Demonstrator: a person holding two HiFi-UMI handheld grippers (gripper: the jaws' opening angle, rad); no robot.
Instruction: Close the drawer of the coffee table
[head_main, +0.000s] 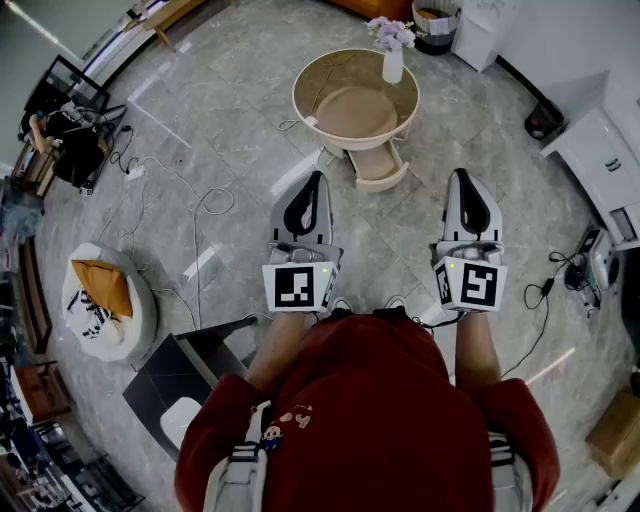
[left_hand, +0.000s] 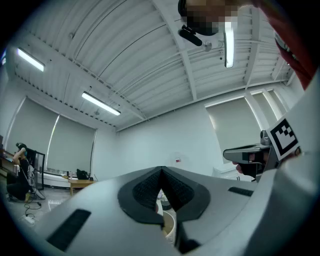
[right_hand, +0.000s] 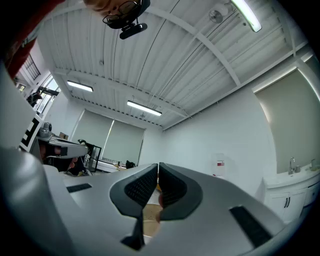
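Well, drawer open (beige, empty) under rnd table.

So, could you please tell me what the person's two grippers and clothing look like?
Both the left gripper and right gripper have pale grey-white shells with black loop-shaped inserts. Each carries a cube of black-and-white square markers with a small green light. Their fingers bear dark ribbed pads. The person wears a red top.

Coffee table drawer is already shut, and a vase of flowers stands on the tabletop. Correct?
No. In the head view the drawer stands pulled out of the coffee table, not shut. The vase of flowers does stand on the tabletop.
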